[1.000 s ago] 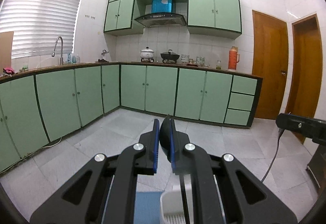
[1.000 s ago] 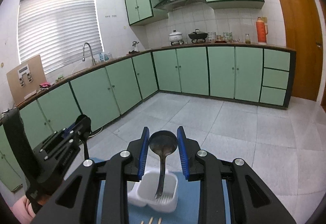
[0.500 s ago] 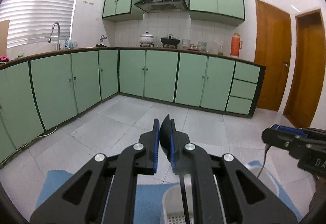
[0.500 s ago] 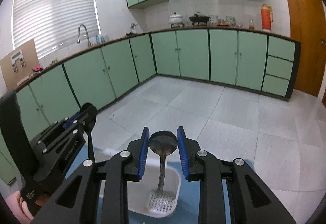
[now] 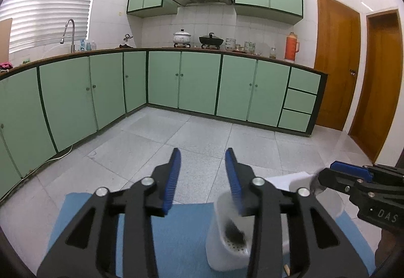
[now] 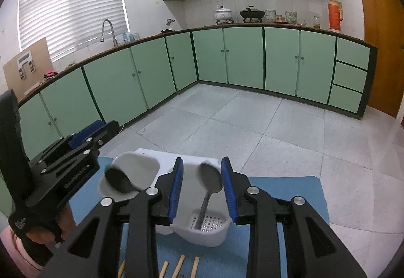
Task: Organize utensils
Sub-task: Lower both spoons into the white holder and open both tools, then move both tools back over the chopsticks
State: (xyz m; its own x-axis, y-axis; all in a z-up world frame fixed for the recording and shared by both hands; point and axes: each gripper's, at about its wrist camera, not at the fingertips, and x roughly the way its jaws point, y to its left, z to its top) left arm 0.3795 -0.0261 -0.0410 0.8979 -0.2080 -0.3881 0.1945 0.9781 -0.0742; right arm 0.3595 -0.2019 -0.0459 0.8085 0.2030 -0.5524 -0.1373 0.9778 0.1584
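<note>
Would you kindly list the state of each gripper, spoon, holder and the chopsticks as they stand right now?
left gripper: open, holding nothing.
right gripper: open, holding nothing.
dark spoon: blurred, in the holder's left compartment.
metal spoon: upright in the right compartment, bowl up.
white utensil holder: upright on the blue mat.
chopsticks: flat on the mat, outside the holder.

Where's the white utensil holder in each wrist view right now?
Left wrist: white utensil holder sits bottom right of centre, partly behind the left gripper's right finger, a blurred dark spoon inside.
Right wrist: the holder is bottom centre on the blue mat, behind the right gripper.
Shared landmark: the orange thermos on the counter.
</note>
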